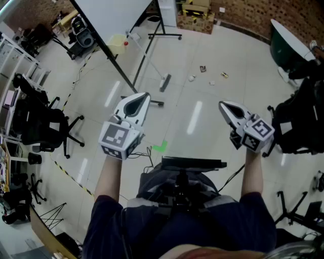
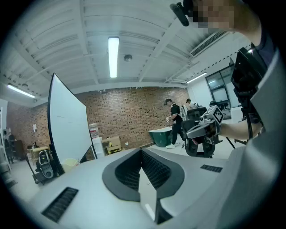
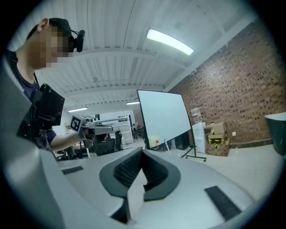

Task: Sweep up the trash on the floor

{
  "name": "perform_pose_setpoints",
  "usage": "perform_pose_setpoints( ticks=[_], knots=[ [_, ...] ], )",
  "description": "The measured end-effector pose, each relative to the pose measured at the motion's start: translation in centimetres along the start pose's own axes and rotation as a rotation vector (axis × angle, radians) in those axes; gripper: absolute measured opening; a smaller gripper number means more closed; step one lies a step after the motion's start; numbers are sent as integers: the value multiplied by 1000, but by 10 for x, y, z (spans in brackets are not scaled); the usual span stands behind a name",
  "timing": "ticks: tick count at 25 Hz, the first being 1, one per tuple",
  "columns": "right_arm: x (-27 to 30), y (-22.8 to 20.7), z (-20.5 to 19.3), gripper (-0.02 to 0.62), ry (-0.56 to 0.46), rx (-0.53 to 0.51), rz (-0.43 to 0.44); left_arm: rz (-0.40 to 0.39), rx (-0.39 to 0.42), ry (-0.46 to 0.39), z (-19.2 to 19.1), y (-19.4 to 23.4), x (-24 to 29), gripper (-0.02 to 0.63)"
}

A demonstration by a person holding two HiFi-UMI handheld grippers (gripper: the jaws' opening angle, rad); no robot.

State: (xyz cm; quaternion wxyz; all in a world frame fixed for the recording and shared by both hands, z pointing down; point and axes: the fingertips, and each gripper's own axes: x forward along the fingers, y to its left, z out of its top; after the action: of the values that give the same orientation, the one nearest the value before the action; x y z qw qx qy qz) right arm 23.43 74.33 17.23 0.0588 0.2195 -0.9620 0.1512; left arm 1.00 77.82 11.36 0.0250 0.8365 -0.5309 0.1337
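Several small scraps of trash (image 1: 203, 69) lie scattered on the pale floor ahead, in the head view's upper middle. My left gripper (image 1: 144, 96) is held out level at chest height, jaws shut and empty, well short of the scraps. My right gripper (image 1: 223, 104) is held alongside it, also shut on nothing. In the left gripper view the closed jaws (image 2: 142, 152) point toward a brick wall, with the right gripper (image 2: 203, 129) at the side. The right gripper view shows its closed jaws (image 3: 143, 152) and the left gripper (image 3: 89, 127) beyond.
A whiteboard (image 1: 109, 15) on a wheeled stand rises at the upper left, with a grey bar-shaped head (image 1: 164, 82) on the floor near its foot. Office chairs (image 1: 40, 126) stand left, a black chair (image 1: 298, 121) right, a green tub (image 1: 286, 48) and cardboard boxes (image 1: 195, 15) farther off.
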Motion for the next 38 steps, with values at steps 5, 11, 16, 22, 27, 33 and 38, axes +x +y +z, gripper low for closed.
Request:
perform_pose_setpoints(
  ticks=[5, 11, 16, 22, 27, 33, 38],
  knots=[
    [77, -41, 22, 15, 15, -47, 72, 46, 10, -48, -3, 56, 47, 5],
    [147, -80, 50, 15, 6, 89, 53, -13, -105, -57, -41, 120, 107, 5],
    [234, -97, 59, 15, 98, 18, 77, -12, -129, -78, -48, 199, 148, 5],
    [305, -117, 57, 15, 149, -22, 133, 12, -137, -91, -53, 254, 181, 5],
    [354, -159, 58, 15, 138, -20, 164, 56, -131, -88, -63, 289, 215, 5],
    [394, -260, 62, 15, 166, 20, 218, 176, -145, -61, -68, 311, 296, 5],
    [450, -386, 71, 15, 209, 10, 336, 323, -161, 15, -80, 355, 399, 5]
  ],
)
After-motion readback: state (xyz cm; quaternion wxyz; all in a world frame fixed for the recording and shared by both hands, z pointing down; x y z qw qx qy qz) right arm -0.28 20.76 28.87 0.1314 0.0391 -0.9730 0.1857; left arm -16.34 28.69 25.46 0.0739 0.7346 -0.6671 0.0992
